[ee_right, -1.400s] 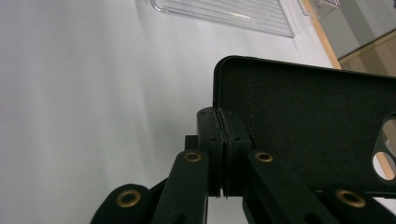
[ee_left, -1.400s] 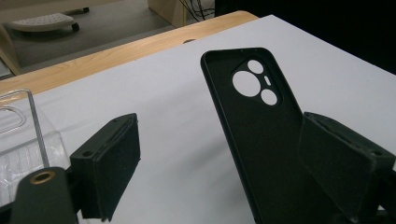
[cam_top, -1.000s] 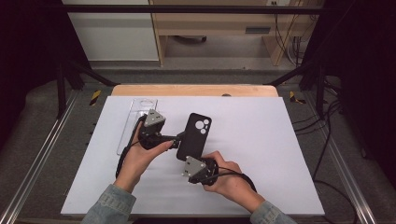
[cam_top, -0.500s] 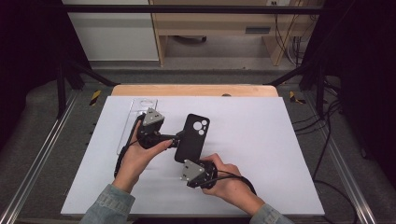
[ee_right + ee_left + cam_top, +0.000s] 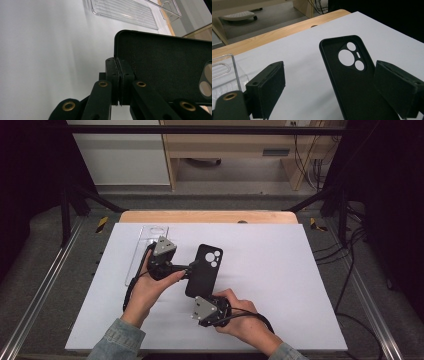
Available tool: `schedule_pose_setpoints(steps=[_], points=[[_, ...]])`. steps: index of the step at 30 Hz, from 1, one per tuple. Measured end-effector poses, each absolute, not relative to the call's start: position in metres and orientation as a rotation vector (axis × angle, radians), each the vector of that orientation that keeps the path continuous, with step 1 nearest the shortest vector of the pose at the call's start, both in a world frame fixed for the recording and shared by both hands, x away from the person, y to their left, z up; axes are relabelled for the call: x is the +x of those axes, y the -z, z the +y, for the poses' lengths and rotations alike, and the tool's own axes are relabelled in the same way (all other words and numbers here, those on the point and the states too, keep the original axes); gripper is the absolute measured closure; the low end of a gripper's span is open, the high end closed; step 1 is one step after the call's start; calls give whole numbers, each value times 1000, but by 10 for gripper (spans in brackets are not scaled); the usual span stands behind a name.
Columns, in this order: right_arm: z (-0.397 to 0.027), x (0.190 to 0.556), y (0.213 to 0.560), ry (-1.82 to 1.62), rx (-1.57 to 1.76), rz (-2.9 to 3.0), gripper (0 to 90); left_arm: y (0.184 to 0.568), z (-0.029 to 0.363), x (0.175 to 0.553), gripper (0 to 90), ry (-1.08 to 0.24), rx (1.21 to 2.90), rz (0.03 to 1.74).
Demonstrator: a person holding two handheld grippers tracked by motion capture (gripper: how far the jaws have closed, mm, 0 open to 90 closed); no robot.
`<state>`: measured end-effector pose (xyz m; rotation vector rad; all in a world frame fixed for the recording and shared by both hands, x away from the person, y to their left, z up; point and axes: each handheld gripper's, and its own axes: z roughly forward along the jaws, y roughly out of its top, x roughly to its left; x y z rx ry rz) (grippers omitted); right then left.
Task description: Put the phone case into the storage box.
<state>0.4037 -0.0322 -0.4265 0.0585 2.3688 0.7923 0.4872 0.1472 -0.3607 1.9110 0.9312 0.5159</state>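
The right gripper [image 5: 209, 296] is pinching the bottom edge of a black phone case [image 5: 204, 269], holding it over the white table [image 5: 280, 270] (no logo readable). The left gripper [image 5: 192, 266] is sitting wide open around its side.

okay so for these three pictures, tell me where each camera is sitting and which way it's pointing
High view: above the person's side, looking forward and down on the white table; both forearms, left gripper, right gripper.
Left gripper view: rides that gripper, looking between its open jaws along the matte black phone case toward the table's far wooden edge.
Right gripper view: rides that gripper, jaws pinched on the case's edge, facing the clear ribbed plastic tray.
Shared: all show the black case; the tray too.
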Motion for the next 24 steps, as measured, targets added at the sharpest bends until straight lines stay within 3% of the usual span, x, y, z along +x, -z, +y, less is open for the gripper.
schedule_pose_setpoints(steps=[24], points=[[-31,400,432,-735,25,2319,890,363,144,489,109,-510,1900,934]])
